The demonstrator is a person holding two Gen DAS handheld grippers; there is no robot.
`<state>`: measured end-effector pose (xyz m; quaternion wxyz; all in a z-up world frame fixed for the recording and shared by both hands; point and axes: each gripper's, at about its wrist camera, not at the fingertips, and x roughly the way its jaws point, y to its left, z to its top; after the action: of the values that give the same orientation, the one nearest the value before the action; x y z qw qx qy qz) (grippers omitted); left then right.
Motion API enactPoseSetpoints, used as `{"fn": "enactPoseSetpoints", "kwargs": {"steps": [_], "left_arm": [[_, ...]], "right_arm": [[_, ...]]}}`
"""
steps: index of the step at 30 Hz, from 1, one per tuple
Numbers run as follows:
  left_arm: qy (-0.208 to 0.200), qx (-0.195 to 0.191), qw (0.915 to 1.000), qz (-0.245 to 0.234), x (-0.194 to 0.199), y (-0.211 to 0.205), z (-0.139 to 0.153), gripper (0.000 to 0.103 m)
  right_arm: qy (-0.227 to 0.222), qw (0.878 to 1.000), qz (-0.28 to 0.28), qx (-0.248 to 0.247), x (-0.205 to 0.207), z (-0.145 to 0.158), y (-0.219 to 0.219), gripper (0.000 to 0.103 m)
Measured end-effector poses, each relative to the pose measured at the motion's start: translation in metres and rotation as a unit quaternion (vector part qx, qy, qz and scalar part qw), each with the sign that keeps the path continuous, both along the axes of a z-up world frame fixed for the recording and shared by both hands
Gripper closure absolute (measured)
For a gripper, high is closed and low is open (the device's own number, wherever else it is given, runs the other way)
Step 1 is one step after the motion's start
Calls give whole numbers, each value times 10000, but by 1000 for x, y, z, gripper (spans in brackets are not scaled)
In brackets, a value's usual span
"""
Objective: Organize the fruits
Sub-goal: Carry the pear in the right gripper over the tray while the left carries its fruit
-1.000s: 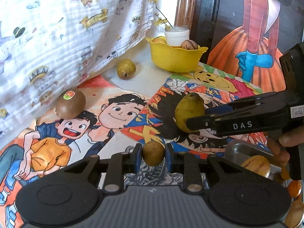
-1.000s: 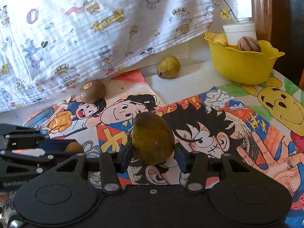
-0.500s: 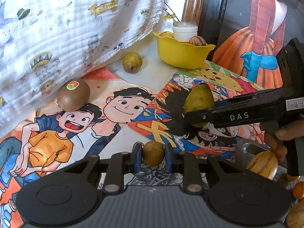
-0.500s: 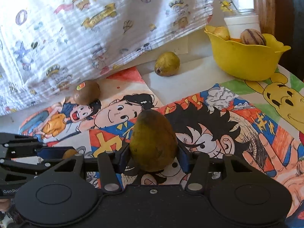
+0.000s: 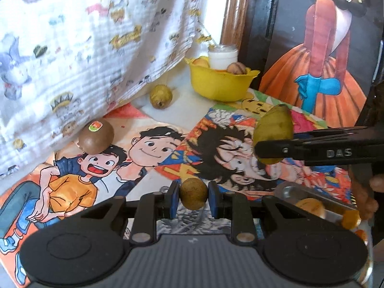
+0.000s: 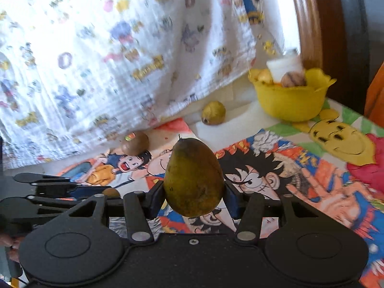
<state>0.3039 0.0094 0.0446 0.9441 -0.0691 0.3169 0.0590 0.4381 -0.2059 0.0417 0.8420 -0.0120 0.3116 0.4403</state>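
My left gripper (image 5: 193,198) is shut on a small round brown fruit (image 5: 193,196), held above the cartoon-printed table cover. My right gripper (image 6: 194,199) is shut on a green-brown pear (image 6: 193,177), stem up; the left wrist view shows that pear (image 5: 273,132) at the right, clamped in the black fingers. A yellow bowl (image 5: 222,85) (image 6: 289,102) with fruit in it stands at the back. A second pear (image 5: 160,96) (image 6: 213,113) lies left of the bowl. A kiwi (image 5: 96,136) (image 6: 135,142) with a sticker sits by the cloth's hem.
A white printed cloth (image 5: 79,48) hangs along the back left. A white jar (image 5: 222,58) stands behind the bowl. A metal tray (image 5: 288,190) with small orange and striped fruits lies at the lower right, beside a hand (image 5: 368,194). A painted panel (image 5: 331,48) stands at right.
Both grippers have risen with their fruits. The right gripper and its pear have moved forward toward the bowl, further right in the left wrist view.
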Motion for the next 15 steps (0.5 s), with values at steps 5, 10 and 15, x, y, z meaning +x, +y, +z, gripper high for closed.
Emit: {"fn": "enactPoseSetpoints", "kwargs": {"steps": [5, 10, 15], "left_arm": [[-119, -13, 9997, -190, -19, -20, 12, 76], [-106, -86, 9989, -444, -38, -40, 12, 76], [55, -127, 9970, -759, -57, -57, 2, 76]], "right_arm": [[-172, 9997, -183, 24, -43, 23, -33, 49], [-220, 9991, -367, -38, -87, 27, -65, 49], [-158, 9984, -545, -48, -130, 18, -89, 49]]}}
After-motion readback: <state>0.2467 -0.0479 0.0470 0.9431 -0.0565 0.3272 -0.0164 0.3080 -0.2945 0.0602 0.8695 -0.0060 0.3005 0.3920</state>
